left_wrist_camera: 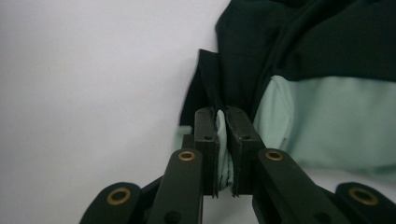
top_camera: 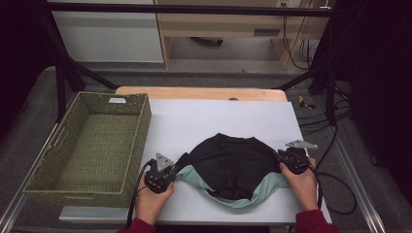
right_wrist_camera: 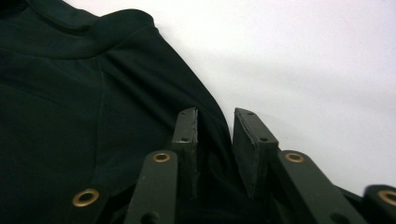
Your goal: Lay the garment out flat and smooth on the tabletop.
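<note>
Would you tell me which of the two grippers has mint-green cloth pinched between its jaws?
The left gripper: its jaws squeeze a mint-green fold of the garment. The right gripper has black fabric between parted jaws.

Lab setup: black camera frame, loose floor cables (right side), covered table.

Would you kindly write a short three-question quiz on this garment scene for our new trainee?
1. True or false: the left gripper is clamped on the garment.
2. What stands left of the white sheet: A a woven basket, B a bucket, C a drawer?
3. What colour is the garment's lighter fabric?

Key: 1 true, mint fabric is pinched between its jaws. 2 A. 3 mint green.
</note>
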Demonstrator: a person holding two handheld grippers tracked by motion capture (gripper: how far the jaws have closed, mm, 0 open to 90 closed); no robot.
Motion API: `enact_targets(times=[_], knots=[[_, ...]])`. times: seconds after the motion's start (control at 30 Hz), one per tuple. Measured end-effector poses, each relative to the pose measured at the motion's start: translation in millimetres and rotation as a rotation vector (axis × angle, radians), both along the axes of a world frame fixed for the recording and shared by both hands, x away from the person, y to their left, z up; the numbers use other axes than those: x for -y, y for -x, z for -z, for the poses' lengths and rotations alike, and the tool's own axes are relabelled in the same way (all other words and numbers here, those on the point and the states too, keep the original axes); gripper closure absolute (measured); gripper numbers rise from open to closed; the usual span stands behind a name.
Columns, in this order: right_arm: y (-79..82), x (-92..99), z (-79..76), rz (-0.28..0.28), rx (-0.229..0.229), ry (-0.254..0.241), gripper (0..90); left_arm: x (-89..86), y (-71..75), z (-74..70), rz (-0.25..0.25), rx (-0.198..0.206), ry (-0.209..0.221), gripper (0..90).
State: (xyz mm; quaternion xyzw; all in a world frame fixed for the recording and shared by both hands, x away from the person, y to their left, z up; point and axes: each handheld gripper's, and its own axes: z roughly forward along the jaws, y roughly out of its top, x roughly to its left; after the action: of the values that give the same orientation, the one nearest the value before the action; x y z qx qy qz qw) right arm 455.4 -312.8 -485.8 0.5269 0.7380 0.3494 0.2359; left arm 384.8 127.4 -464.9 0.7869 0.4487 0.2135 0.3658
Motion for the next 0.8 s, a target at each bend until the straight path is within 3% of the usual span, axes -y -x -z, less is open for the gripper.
enact_targets(times=[0.1, 0.33, 0.57, 0.6, 0.67, 0.7, 0.8], knots=[[-0.1, -1.3, 0.0, -0.008, 0.004, 0.005, 64.8, 0.8, 9.1, -0.8, -0.001, 0.009, -0.005, 82.7], [2.9, -2.9, -4.5, 0.01, 0.032, 0.01, 52.6, 5.7, 2.9, -11.1, -0.012, 0.069, 0.006, 62.4], [10.1, -9.9, -14.8, 0.006, 0.089, 0.011, 37.7, 21.6, -20.9, -28.6, 0.03, 0.106, -0.019, 52.6], [11.2, -11.4, -15.4, 0.0, 0.096, 0.011, 36.1, 24.6, -25.3, -30.0, 0.032, 0.113, -0.039, 51.7], [12.0, -15.3, -15.3, -0.015, 0.109, 0.014, 32.2, 31.3, -34.2, -31.0, 0.027, 0.138, -0.126, 47.5], [11.7, -17.6, -14.6, -0.017, 0.116, 0.026, 30.4, 33.5, -38.7, -31.4, 0.03, 0.135, -0.137, 46.2], [9.8, -23.2, -13.0, -0.013, 0.101, 0.036, 26.3, 37.4, -51.5, -31.1, 0.041, 0.113, -0.124, 44.5]])
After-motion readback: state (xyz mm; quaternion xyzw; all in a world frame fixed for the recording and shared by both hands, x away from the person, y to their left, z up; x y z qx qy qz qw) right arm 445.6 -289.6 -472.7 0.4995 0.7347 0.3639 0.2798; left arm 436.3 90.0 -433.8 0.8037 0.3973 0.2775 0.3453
